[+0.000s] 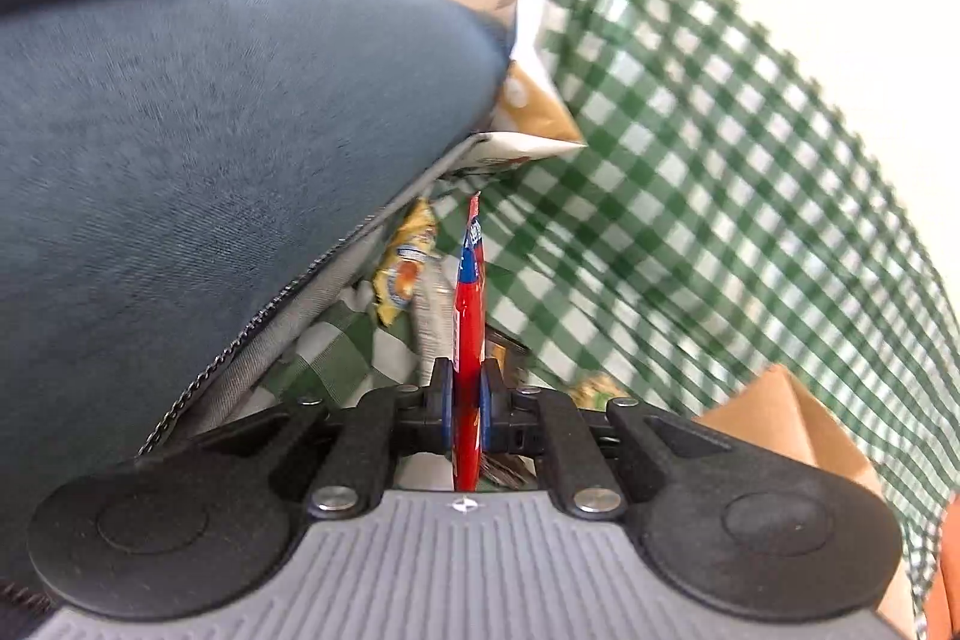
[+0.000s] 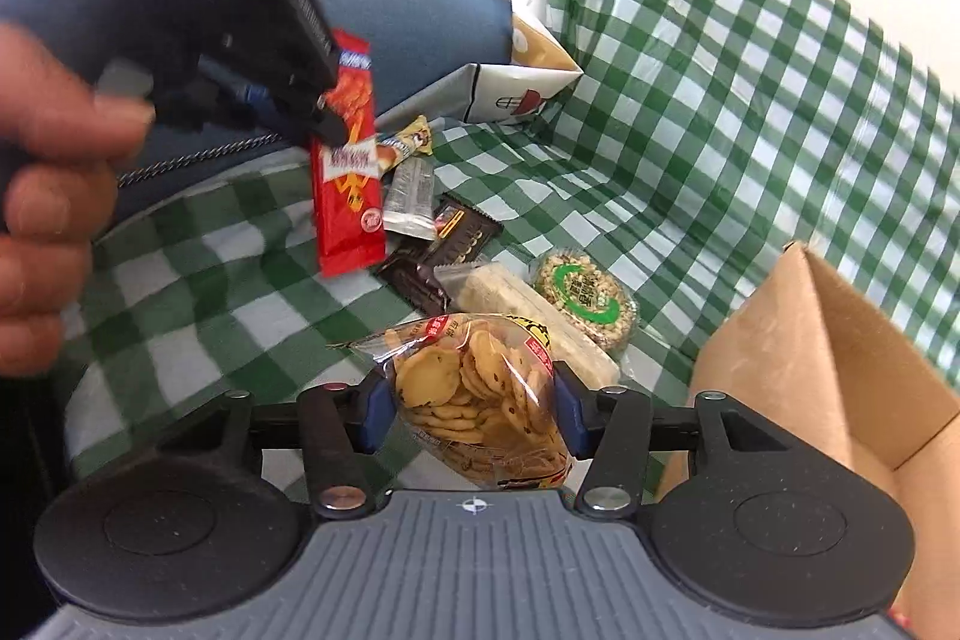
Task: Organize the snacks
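Green-checked cloth covers the surface, snacks scattered across its middle.

My left gripper is raised over the cloth's left side, clenched on a red snack packet that hangs with its long axis near vertical, top under the jaws, bottom pointing down at the cloth. My left hand wraps the handle. My right gripper sits low near the front edge, clamped on a clear bag of round crackers, its length running away from me. Beyond lie dark chocolate bars, a silver wrapper and a round green-labelled cake. A brown cardboard box stands open at the right edge, a blue cushion along the left.
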The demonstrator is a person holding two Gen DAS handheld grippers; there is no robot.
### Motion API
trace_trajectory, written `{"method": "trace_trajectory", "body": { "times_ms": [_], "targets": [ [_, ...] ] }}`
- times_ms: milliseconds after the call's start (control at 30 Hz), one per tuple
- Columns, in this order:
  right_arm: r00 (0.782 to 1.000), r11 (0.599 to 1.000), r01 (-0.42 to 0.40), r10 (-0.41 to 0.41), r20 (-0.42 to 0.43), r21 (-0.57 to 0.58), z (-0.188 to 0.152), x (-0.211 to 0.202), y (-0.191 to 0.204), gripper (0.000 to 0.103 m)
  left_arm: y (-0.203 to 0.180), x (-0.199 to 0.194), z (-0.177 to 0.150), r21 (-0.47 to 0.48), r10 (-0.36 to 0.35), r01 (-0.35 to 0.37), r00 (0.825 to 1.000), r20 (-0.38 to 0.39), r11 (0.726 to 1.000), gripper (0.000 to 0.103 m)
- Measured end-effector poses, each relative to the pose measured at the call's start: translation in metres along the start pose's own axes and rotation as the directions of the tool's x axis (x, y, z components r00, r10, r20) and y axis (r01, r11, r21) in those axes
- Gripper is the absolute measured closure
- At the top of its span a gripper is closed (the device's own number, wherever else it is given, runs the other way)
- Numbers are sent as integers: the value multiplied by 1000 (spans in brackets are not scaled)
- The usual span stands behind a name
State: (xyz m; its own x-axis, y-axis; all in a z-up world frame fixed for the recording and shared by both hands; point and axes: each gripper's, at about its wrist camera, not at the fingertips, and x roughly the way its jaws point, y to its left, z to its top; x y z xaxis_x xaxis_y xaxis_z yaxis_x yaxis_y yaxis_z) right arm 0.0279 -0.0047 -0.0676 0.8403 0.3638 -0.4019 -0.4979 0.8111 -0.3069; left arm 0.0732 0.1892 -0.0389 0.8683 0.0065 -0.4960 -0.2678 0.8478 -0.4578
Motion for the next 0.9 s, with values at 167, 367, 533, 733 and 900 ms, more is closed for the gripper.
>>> {"method": "trace_trajectory", "body": {
  "times_ms": [167,367,533,733,900],
  "targets": [
    [998,999,27,-29,-49,-47,-8,-16,12,49,-6,-20,-6,46,-147,155,979,-145,987,95],
    [995,998,27,-32,-96,-53,-18,-33,23,49,-22,-18,-20,152,-141,222,899,-415,963,95],
    [991,998,16,-22,-129,-53,-26,-39,28,49,-25,1,-32,218,-14,148,855,-519,965,92],
    [989,997,0,-11,-146,-76,-35,-38,34,49,-15,14,-37,220,99,7,878,-468,975,89],
    [991,997,-3,-7,-135,-75,-37,-37,33,48,-2,22,-41,150,90,-26,897,-433,988,70]
  ]
}}
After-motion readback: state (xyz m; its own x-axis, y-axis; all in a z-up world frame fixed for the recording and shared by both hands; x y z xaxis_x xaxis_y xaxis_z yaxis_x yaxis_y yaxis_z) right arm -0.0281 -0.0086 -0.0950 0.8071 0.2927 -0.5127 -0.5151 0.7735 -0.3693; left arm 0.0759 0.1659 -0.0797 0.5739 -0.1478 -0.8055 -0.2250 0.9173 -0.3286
